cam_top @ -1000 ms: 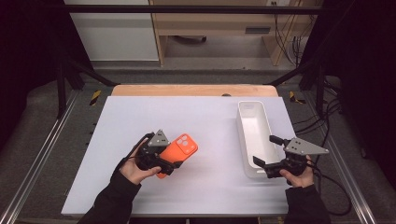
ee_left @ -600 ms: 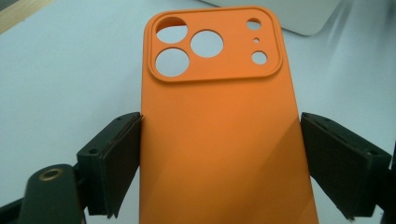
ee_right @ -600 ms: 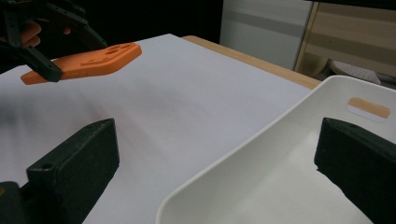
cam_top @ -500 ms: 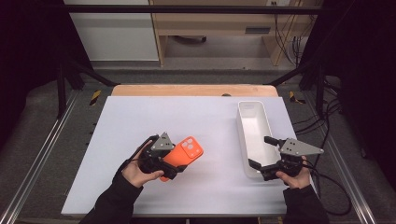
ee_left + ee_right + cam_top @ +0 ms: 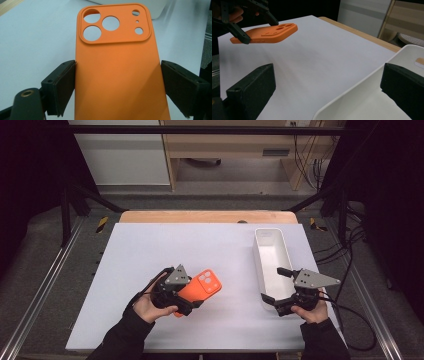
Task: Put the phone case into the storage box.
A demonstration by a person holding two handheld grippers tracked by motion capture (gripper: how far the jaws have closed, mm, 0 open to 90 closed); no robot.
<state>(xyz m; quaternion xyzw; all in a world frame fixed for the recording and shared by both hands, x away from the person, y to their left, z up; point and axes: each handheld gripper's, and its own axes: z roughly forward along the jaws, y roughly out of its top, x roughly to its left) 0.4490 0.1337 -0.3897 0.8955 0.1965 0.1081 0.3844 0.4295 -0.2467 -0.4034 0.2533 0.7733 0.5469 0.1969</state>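
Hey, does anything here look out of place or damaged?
Nothing stands out. The orange phone case sits intact between the left gripper's fingers, and the white tray stands upright by the open right gripper.

My left gripper (image 5: 192,295) sat low in my left hand (image 5: 147,302), its jaws closed against the sides of what it carried, pointing forward and to the right. My right gripper (image 5: 275,285) was held in my right hand (image 5: 310,310) with jaws spread wide apart, aimed toward my left.

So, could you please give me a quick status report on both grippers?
Left gripper shut on orange phone case, lifted off table. Right gripper open, straddling white tray near wall. Path between clear.
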